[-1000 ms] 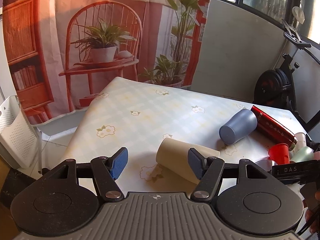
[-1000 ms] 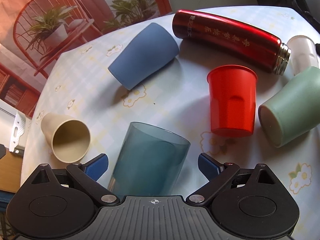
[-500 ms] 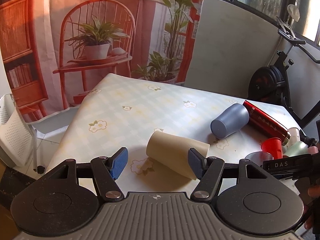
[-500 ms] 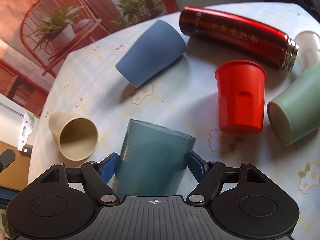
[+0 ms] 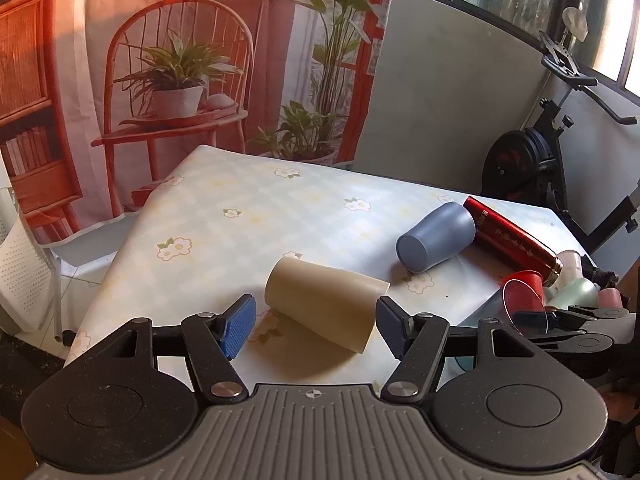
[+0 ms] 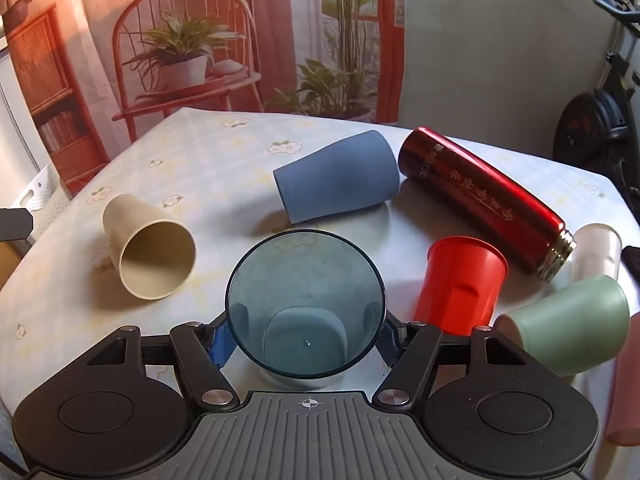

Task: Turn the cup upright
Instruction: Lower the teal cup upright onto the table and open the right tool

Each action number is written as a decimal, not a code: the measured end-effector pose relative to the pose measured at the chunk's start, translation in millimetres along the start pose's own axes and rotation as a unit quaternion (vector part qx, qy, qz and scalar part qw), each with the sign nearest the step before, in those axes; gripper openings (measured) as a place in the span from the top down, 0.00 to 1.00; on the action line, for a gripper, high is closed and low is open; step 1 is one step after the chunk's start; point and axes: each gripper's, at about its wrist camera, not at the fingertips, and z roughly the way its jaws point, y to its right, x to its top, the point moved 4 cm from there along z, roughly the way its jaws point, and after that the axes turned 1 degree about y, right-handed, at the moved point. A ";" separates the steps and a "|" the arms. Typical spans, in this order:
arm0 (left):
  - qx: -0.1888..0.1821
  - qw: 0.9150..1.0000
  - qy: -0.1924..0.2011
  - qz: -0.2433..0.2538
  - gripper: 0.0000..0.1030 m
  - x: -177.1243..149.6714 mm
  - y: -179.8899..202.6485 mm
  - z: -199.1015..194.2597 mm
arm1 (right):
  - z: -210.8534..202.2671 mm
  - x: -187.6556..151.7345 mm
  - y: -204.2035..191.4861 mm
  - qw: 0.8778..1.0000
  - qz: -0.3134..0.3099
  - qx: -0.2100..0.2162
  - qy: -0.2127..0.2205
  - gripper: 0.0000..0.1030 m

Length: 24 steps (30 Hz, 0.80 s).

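Gripping the teal cup (image 6: 306,304) by its lower wall looks right: it reads as thin, stiff, see-through plastic, probably light and a bit slick, so the blue pads need firm but not crushing pressure near the base, where the wall should flex least. The right tool (image 6: 306,342) is clenched on it, one pad on each side, the mouth tipped toward the camera so the squarish bottom shows inside. It is smoky blue-green with a dark round rim, held just over the near edge of the bench (image 6: 224,160), between the beige cup (image 6: 150,254) and the red cup (image 6: 460,284). Judging by the tilt, the flip is partway; whether the base touches the cloth cannot be told. The left tool (image 5: 312,322) is spread wide, grasping nothing, its pads flanking the beige cup lying on its side without touching it. Beyond lie a blue cup (image 6: 338,176) and a red flask (image 6: 484,200), both on their sides, and a green cup (image 6: 568,330) tipped over at the right edge.
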 end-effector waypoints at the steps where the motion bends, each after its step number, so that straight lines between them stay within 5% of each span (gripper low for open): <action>1: 0.000 1.000 0.000 0.001 0.33 -0.2 0.5 -0.4 | 0.5 0.2 -0.6 1.000 -0.002 0.000 0.000 0.38; 8: -0.005 1.000 -0.005 -0.004 0.33 1.5 0.5 -1.0 | 5.6 4.3 -2.9 1.000 -0.007 -0.004 -0.007 0.36; 14: -0.012 1.000 -0.006 -0.007 0.29 6.2 2.0 -4.8 | -3.2 5.9 -0.6 1.000 0.010 -0.017 -0.008 0.12; 24: -0.030 0.999 0.013 0.034 0.09 21.1 27.7 -28.6 | -69.4 15.0 12.5 0.998 0.045 -0.025 0.032 0.01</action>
